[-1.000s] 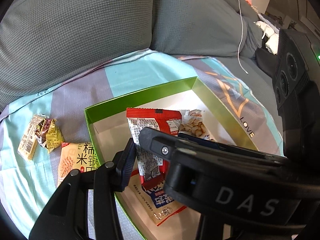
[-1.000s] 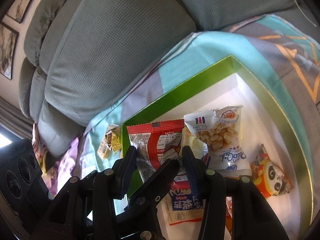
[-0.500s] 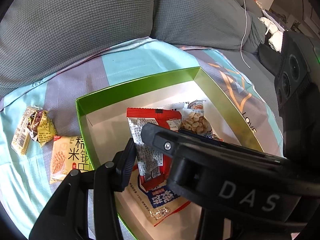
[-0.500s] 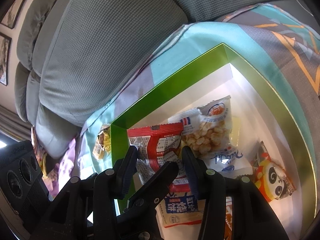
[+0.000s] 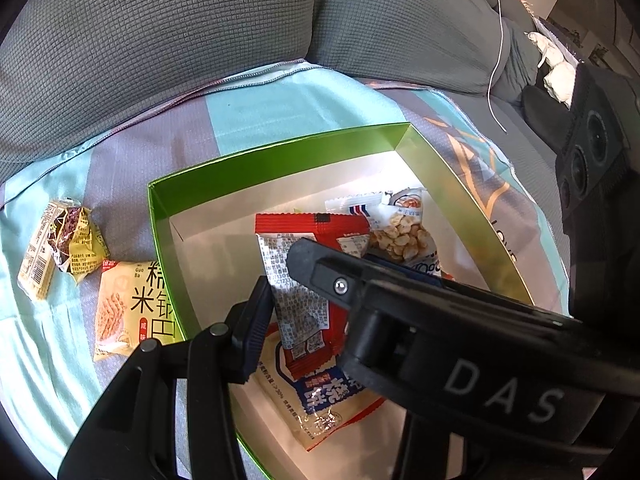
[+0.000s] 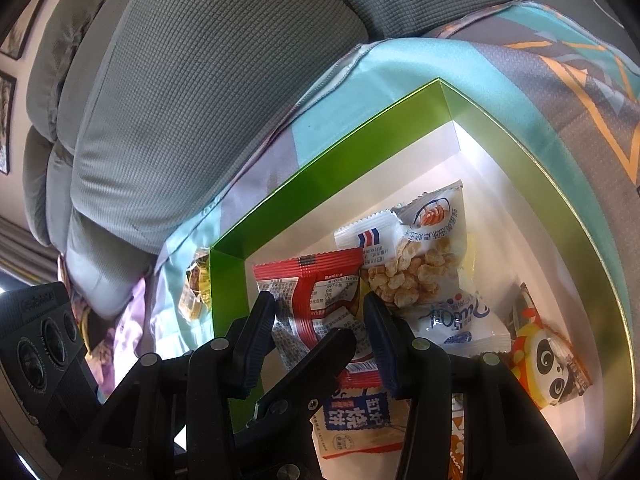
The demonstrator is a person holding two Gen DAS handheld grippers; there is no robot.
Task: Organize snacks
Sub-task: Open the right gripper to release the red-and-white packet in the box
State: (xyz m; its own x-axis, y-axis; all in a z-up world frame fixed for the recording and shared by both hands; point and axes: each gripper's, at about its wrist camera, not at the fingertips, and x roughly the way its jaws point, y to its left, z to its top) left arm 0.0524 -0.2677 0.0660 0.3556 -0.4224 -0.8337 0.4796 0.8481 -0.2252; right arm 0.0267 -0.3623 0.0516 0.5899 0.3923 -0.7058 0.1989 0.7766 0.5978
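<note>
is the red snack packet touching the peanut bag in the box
Touching. The right wrist view shows the red snack packet top right corner overlapping the peanut bag with no gap.

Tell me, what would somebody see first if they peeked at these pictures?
Probably the bright green box on the striped blanket, with snack bags inside. A red packet stands up in the middle of it, between the jaws of both black grippers, and beside it lies a clear bag of puffed snacks. A panda packet sits by the box's right wall, and two more snacks, a crumpled yellow wrapper among them, wait outside on the blanket.
</note>
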